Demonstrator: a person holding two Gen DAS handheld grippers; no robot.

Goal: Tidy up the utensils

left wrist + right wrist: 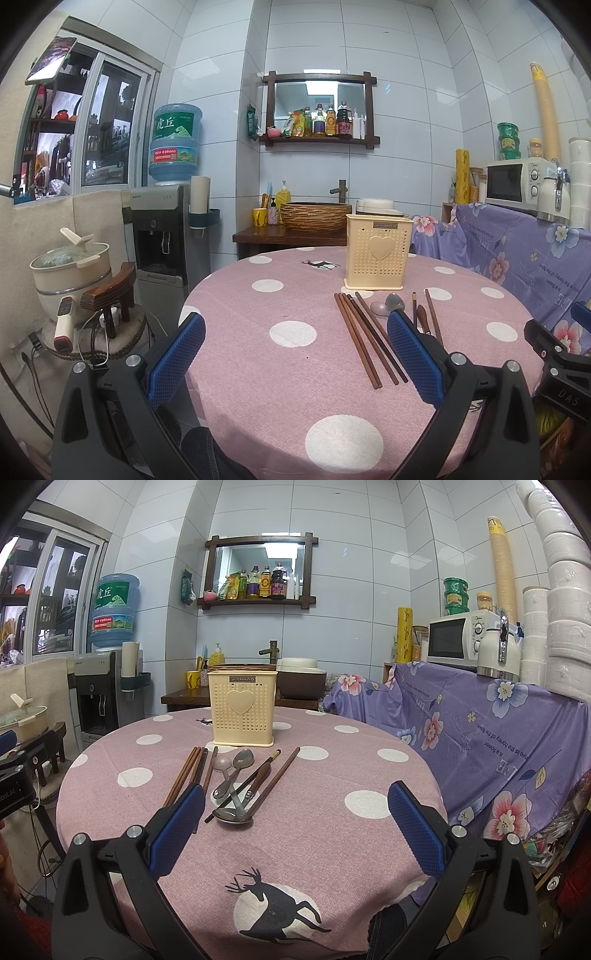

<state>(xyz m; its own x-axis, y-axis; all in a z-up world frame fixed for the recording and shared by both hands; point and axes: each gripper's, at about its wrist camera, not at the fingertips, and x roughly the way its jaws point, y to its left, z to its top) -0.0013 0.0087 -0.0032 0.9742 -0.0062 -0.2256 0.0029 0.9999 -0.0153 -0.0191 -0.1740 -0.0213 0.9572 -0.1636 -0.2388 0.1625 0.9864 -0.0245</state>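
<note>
Utensils lying loose on the pink polka-dot tablecloth [332, 834], just in front of cream perforated holder [242, 709] standing upright, nothing visible above its rim. Brown chopsticks [184, 775] bunched on left of the pile; metal spoons [236, 771] crossed in the middle, one bowl-down at near end [232, 816]; dark chopstick [243, 784] and brown-handled utensil [260, 777] over them; single chopstick [277, 781] on right. Left gripper [295, 354] spread wide, holding nothing, hovering over table near chopstick bunch [365, 339]. Right gripper [295, 827] also spread wide, nothing between fingers, near the spoons. Microwave [456, 638] on purple floral cloth at right.
</note>
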